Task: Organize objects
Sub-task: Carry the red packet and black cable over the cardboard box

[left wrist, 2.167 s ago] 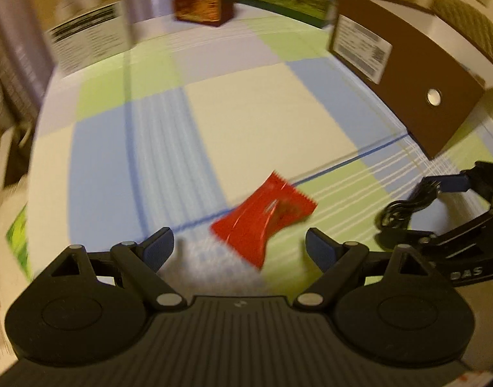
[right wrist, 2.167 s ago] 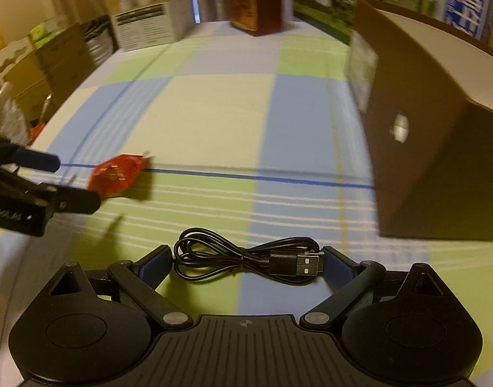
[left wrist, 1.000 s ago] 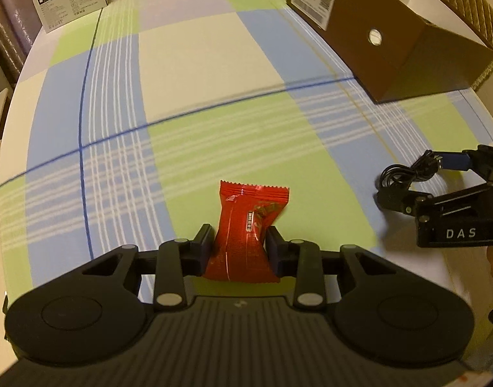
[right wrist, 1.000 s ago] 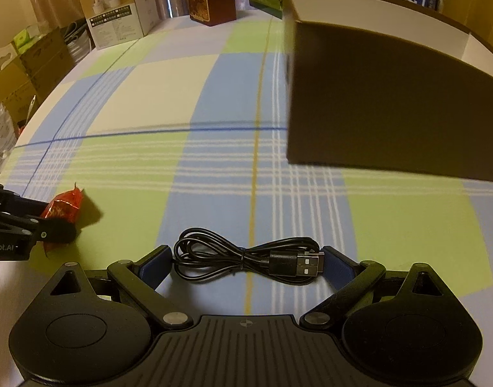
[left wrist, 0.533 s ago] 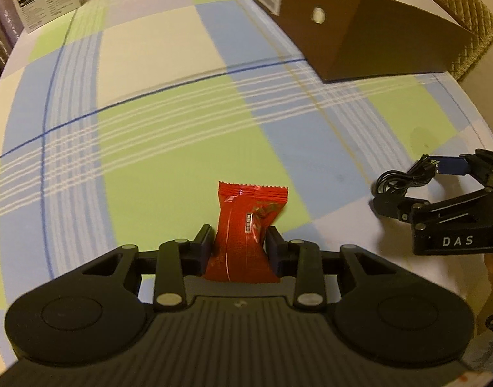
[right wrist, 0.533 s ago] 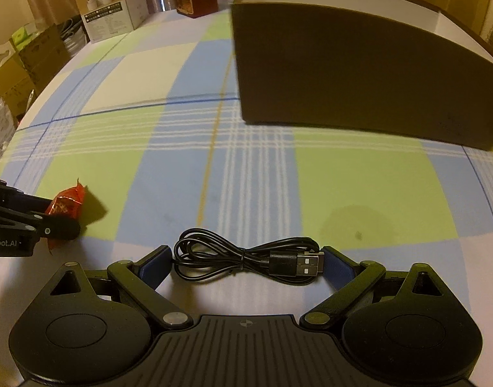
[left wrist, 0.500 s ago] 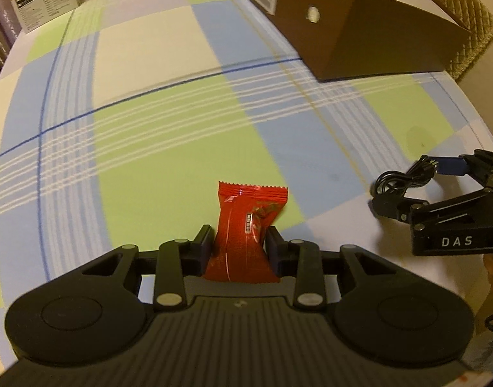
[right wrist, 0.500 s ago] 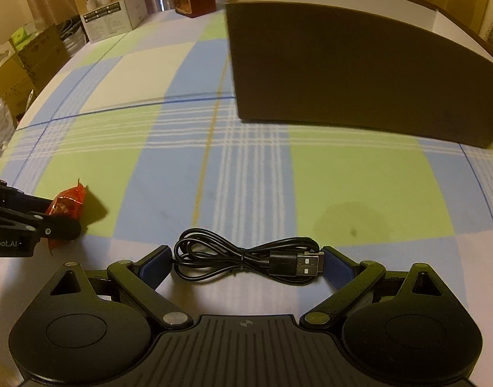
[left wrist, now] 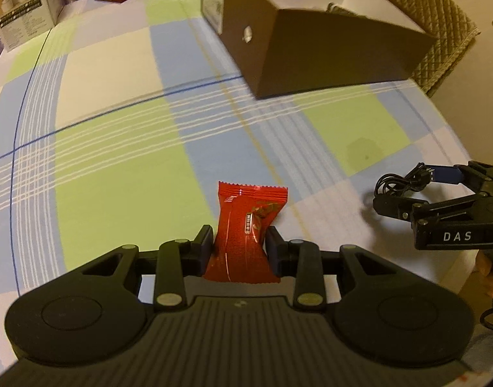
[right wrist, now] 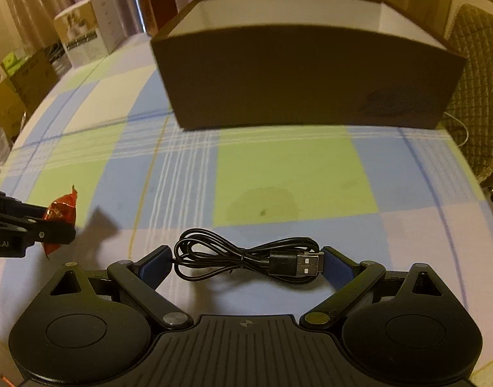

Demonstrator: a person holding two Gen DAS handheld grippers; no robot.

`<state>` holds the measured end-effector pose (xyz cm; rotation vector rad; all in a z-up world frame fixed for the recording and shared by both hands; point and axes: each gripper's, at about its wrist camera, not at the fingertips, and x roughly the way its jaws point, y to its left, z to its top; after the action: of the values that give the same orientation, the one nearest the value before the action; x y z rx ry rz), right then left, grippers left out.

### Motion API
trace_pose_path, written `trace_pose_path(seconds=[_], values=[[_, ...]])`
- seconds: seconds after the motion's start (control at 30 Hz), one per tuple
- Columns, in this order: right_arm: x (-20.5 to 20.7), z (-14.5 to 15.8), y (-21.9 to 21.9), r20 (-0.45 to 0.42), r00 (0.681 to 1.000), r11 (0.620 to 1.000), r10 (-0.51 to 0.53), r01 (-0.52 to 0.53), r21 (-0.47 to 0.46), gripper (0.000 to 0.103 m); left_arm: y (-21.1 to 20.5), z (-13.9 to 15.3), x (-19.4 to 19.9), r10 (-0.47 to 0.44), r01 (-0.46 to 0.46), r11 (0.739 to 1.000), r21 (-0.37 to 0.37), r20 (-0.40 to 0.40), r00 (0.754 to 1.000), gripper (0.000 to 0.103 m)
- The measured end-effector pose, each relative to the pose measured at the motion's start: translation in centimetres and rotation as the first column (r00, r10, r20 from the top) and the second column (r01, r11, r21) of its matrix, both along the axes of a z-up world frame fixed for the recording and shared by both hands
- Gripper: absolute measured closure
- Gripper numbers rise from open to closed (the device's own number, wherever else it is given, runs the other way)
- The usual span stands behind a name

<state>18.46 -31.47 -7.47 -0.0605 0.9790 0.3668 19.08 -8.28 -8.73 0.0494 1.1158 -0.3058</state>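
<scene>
Both tools loaded, brown box ahead

Nearest the brown box (right wrist: 304,74), the right tool (right wrist: 246,262) pinches a bundled cable (right wrist: 246,258) crosswise, long axis spanning finger to finger, plug pointing right; held only at its ends, a loop could sag out or catch the box's near wall. Further from the box, the left tool (left wrist: 239,246) is pressed on a red candy packet (left wrist: 246,222) at its waist, long axis pointing toward the box, over the checked counter (left wrist: 117,167); the slick wrapper could slide free if the tool tilts.
</scene>
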Motion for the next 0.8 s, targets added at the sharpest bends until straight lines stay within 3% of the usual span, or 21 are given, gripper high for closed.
trace_pose_path(seconds=[0.4,0.8], values=[[1.3,5.4,-3.6,0.084,0.996,0.996,0.005,-0.012,0.091,0.009,-4.6,5.4,1.6,-0.016,0.025,0.997,-0.079,0.106,0.994,0.073],[6.4,10.5,-5.4,0.227,0.972,0.99,0.06,-0.087,0.111,0.009,-8.6,9.6,6.3,-0.006,0.028,0.994,-0.106,0.205,0.979,0.073]])
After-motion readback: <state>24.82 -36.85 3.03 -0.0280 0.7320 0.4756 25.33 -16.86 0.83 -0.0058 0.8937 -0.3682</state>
